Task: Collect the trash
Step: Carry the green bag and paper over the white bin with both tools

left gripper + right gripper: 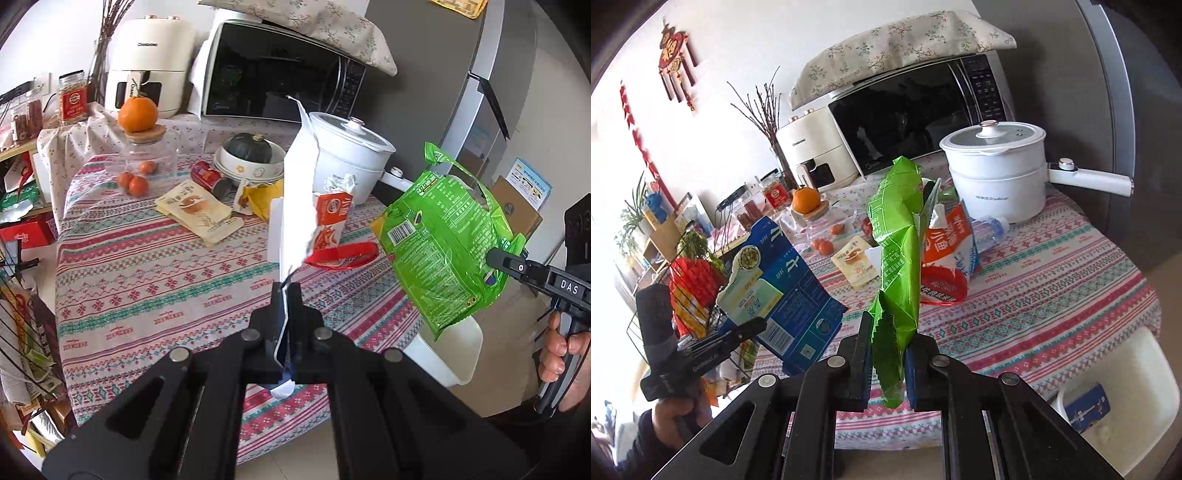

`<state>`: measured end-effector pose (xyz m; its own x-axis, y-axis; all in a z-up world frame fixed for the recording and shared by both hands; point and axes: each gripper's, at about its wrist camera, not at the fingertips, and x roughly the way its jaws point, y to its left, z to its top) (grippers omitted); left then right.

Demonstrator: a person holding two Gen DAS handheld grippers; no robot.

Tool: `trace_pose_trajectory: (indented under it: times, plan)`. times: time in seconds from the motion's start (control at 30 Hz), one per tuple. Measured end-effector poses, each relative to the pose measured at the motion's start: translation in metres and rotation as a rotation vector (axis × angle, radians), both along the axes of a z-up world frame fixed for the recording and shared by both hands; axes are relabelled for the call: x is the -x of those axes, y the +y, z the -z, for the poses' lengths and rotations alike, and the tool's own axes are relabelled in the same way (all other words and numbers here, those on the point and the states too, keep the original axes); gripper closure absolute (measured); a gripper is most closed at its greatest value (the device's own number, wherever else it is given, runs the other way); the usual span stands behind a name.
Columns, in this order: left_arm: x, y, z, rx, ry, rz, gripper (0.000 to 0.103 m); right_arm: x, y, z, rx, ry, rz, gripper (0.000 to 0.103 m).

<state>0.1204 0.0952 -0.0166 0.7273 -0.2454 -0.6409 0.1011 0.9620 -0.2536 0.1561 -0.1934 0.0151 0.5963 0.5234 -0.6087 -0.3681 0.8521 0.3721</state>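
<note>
While I hold both tongs above the tabletop, this is how things stand.

Left tongs: jaws pressed together on a flattened blue carton; in my left view I see only its white inner face rising edge-on from the jaws, in my right view its blue printed side, lifted clear of the cloth.

Right tongs: jaws nearly together, pinching the crimped end of a green snack bag; the bag hangs in the air, off the tabletop, crumpled and standing up from the pads in my right view.

Left hand: wrapped around the handle of the left tongs, low at the left of my right view.

Right hand: fingers on the grip of the right tongs, at the right edge of my left view.

Tabletop: covered by a patterned striped cloth.

Trash on the tabletop: an orange-and-white wrapper near the middle, a beige flat packet further back, a red can lying on its side just beside a bowl, and a clear plastic bottle lying close to the white pot.

White bin: below the near right edge of the tabletop, with a blue piece of packaging inside it.

Behind: a microwave under a floral cloth.
</note>
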Motion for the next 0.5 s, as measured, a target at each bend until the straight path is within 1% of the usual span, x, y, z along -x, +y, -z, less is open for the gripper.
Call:
trace_pose_trajectory:
  times: [0.1,0.23,0.5]
  plan:
    - [-0.004,-0.021,-0.005,0.016,-0.008,0.053,0.101,0.008,-0.029,-0.003,-0.007,0.007,0.027,0.089]
    - [-0.009,-0.052,-0.01,0.028,-0.021,0.104,0.101,0.017,-0.068,-0.001,0.002,0.01,0.09,0.089]
    - [-0.019,-0.102,-0.008,0.029,-0.011,0.192,0.101,0.03,-0.144,0.015,0.03,0.057,0.228,0.089]
